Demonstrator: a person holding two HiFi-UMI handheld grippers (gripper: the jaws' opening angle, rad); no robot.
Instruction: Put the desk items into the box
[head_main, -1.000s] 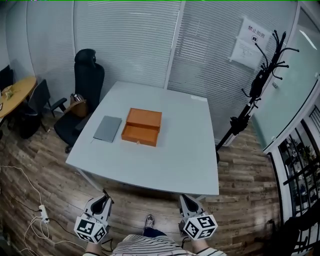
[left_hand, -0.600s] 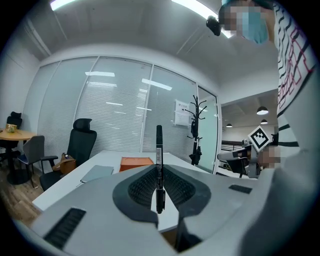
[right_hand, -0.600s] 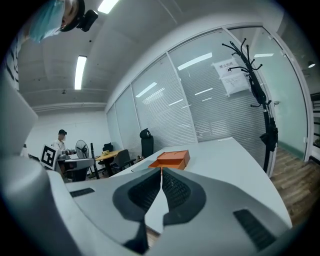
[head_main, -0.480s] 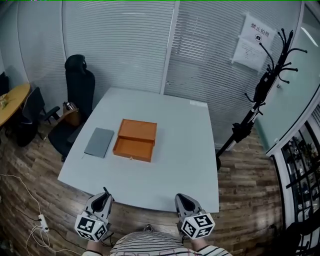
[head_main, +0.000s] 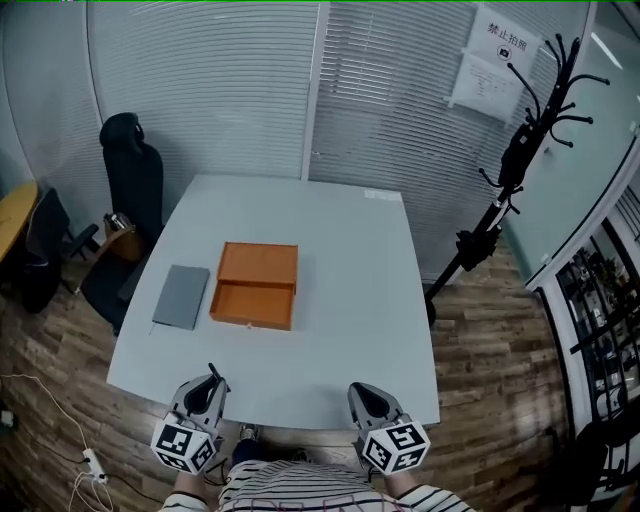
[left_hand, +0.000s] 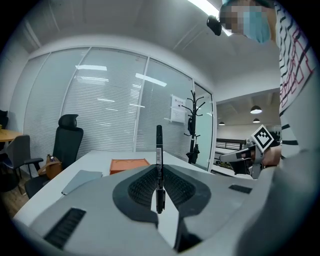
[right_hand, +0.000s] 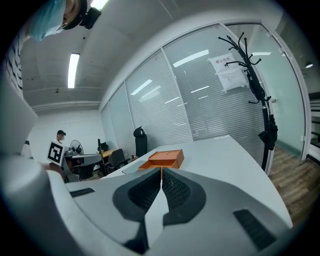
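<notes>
Pinching an upright black pen (left_hand: 159, 150) in the left gripper (head_main: 207, 388), nearer the orange box (head_main: 252, 305) ahead; right gripper (head_main: 363, 397) pressed together

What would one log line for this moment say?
left gripper: shut on pen; right gripper: shut, empty; box: open on table; notebook: beside box

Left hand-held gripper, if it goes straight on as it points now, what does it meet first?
Probably the orange box, just left of the pen clamped in its jaws, farther along the white table. It may pass above or beside the box; height and depth are unclear.
</notes>
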